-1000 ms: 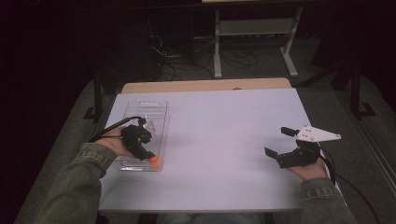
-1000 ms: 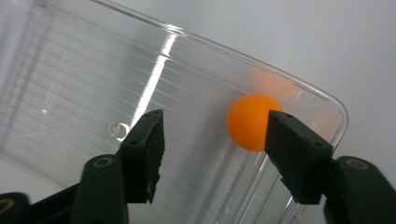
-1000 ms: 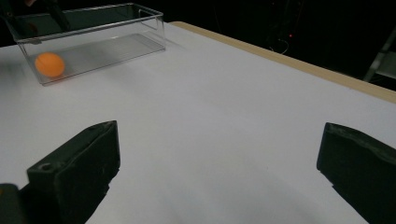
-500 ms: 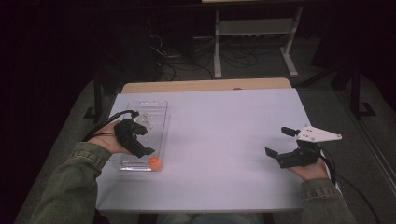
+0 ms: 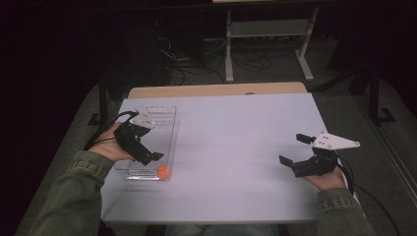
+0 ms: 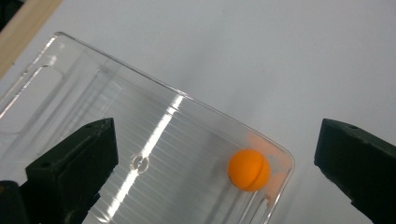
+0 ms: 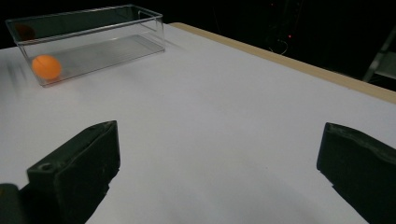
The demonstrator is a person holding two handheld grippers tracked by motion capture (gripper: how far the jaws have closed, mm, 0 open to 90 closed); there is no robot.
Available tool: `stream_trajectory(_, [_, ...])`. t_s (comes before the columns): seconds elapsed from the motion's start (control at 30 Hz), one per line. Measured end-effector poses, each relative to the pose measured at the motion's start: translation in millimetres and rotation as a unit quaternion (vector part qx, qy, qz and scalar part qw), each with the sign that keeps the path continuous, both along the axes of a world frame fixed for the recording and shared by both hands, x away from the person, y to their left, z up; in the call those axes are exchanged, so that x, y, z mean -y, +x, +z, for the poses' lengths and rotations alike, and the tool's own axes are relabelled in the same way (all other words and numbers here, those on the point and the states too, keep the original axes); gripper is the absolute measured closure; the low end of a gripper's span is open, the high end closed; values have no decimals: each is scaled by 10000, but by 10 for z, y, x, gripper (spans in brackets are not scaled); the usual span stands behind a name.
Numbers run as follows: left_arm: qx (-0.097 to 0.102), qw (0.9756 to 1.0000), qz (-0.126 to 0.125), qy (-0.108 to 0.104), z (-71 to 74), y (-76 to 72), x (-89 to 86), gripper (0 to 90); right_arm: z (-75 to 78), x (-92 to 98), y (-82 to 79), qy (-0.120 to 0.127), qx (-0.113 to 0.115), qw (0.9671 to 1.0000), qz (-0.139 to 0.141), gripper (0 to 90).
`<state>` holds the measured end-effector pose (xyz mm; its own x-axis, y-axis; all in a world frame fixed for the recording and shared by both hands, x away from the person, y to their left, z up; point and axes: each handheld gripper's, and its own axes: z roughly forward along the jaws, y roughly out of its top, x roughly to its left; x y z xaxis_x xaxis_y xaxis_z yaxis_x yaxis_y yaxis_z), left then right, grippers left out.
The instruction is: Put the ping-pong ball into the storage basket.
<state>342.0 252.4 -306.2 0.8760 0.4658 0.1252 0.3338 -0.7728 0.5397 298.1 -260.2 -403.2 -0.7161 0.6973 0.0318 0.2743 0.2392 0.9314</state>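
Note:
An orange ball [image 5: 163, 171] [image 6: 249, 170] [image 7: 46, 66] lies in the near right corner of a clear plastic tray [image 5: 163, 119] [image 6: 140, 116] [image 7: 116, 32] on the left side of the white table. My left gripper [image 5: 142, 147] [image 6: 217, 140] hovers over the tray, above and to the left of the ball. Its jaws have just been opening and now stand wide, gripping nothing. The ball rests on the tray floor below them. My right gripper [image 5: 292, 149] [image 7: 219, 128] is open and empty near the table's right front.
The white table top [image 5: 236, 137] lies bare between the two grippers, with a wooden edge [image 5: 216, 90] at the far side. Beyond it, a metal stand [image 5: 265, 34] and cables lie on the dark floor.
My left gripper has lifted away from the ball and drawn back over the tray while its jaws opened. The ball stays in the tray corner. The right gripper has kept still.

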Motion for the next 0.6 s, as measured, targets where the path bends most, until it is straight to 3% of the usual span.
stream_trajectory(0.6, [269, 9984, 120, -488, -79, -176, -161, 0, -2, 0, -4, -5, 0, 10000, -6, 0])
